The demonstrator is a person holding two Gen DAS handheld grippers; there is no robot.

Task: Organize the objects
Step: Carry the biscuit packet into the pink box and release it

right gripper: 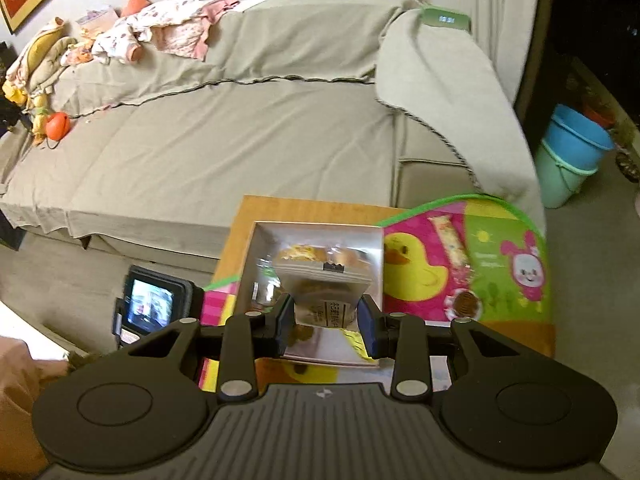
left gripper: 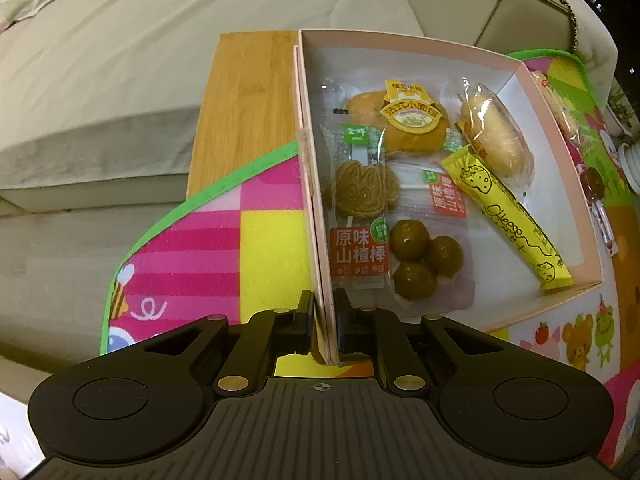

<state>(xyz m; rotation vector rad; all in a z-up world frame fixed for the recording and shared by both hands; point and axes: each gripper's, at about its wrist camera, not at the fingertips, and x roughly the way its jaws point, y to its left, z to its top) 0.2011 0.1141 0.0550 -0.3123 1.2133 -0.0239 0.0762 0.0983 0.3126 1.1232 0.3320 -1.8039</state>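
The pink box sits on the desk, its left wall pinched by the left claw. Above it, the right claw grips a snack pouch, blurred, hiding most contents.

The left gripper is pinched shut on the near side wall of the pink box, one finger outside the wall and one inside. The right gripper hangs above the box's inside, its two fingers closed on a clear snack packet held between them.
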